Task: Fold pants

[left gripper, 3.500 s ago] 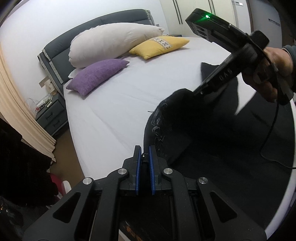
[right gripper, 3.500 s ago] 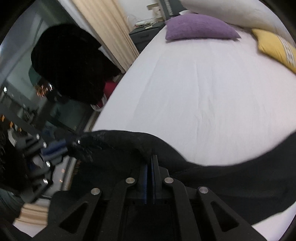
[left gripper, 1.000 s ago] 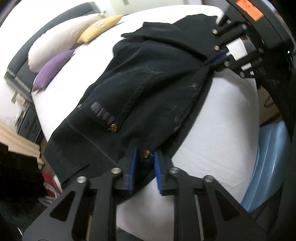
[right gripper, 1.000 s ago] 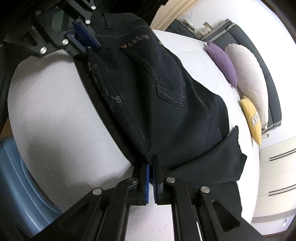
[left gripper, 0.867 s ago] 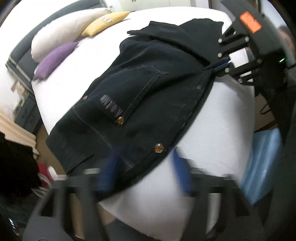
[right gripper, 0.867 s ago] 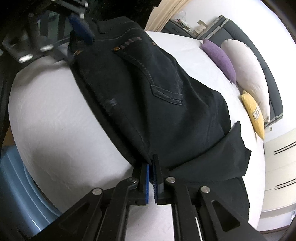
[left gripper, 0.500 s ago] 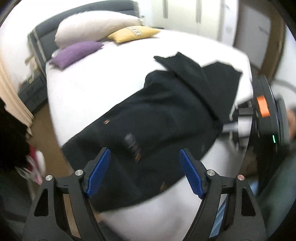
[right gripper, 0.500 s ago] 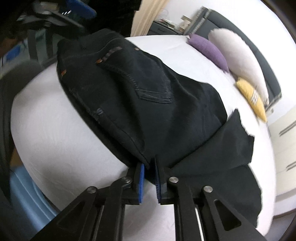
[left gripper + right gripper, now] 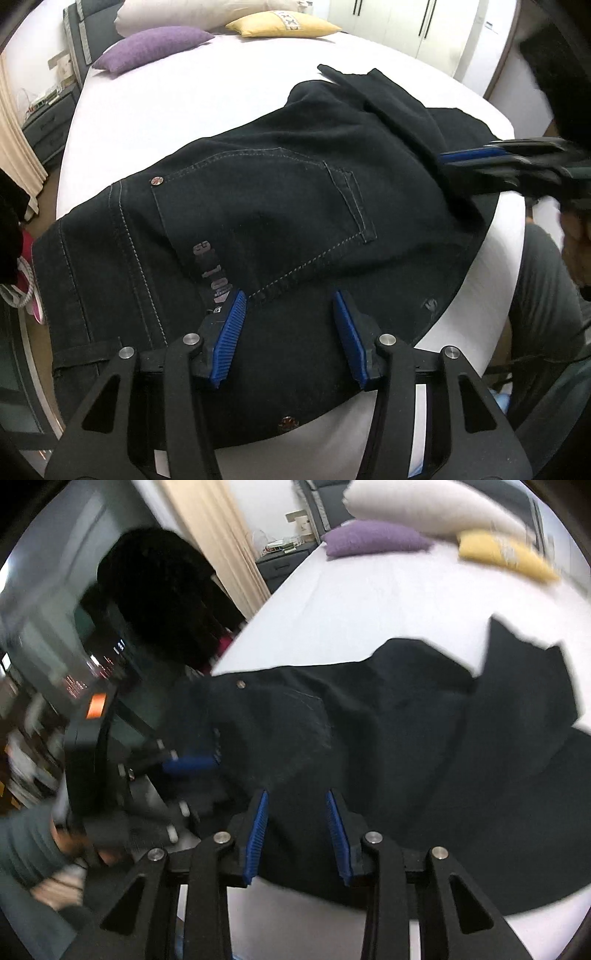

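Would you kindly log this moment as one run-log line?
left gripper: open over pants | right gripper: open | pants: flat on bed

Bare white sheet on the bed (image 9: 192,92) lies between the black pants (image 9: 280,206) and three pillows: purple (image 9: 155,46), yellow (image 9: 282,24) and white (image 9: 192,11) at the headboard. A nightstand (image 9: 44,118) and curtain (image 9: 218,539) border the bed's far side. Both grippers, left (image 9: 291,332) and right (image 9: 297,834), hang spread above the fabric near the bed's near edge.
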### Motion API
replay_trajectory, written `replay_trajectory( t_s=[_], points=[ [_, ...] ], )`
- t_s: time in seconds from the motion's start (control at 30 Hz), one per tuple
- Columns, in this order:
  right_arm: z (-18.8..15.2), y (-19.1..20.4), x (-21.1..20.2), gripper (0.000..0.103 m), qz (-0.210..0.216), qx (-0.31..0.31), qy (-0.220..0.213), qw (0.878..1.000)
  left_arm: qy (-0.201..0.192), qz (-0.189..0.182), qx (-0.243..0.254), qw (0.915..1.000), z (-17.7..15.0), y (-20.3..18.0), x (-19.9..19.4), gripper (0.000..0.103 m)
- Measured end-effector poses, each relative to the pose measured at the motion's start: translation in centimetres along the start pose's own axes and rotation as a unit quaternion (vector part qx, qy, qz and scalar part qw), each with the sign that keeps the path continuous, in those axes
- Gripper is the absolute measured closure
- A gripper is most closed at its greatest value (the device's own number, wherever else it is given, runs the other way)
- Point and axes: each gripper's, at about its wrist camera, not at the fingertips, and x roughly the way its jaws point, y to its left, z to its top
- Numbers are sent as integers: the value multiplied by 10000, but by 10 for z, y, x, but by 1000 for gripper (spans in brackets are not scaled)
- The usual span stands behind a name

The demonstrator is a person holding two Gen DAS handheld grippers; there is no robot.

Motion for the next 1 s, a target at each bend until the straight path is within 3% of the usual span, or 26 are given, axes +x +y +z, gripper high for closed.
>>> replay_trajectory(
  t_s=[0.1,0.17,0.3,0.5,0.6,0.77,0.9,0.97,1.0],
  points=[
    [-9,-27,40,67,143,754,514,9957,5,36,1,10000,-5,0,0,55],
    [-23,-37,43,87,133,867,482,9950,-1,31,-65,10000,-11,1,-3,55],
    [-44,-51,27,103,60,1037,314,9941,-62,55,-241,9997,-4,1,-14,55],
    [-58,-66,11,103,24,1387,106,9903,-190,14,-338,9992,33,-16,-2,55],
    [-58,-64,6,103,-240,1275,90,9915,74,271,-193,9994,24,-18,19,55],
    [-53,-62,-6,103,-507,1237,94,9910,-49,420,-336,9985,5,-13,8,55],
    [-36,-40,-16,92,-337,907,-197,9951,-255,222,-521,9981,16,-15,-7,55],
    [-29,-32,-7,77,-315,776,-220,9962,-384,103,-457,9982,34,-25,-9,55],
    [-28,-32,0,76,-336,759,-180,9964,-431,43,-428,9981,44,-33,-7,55]
  ],
)
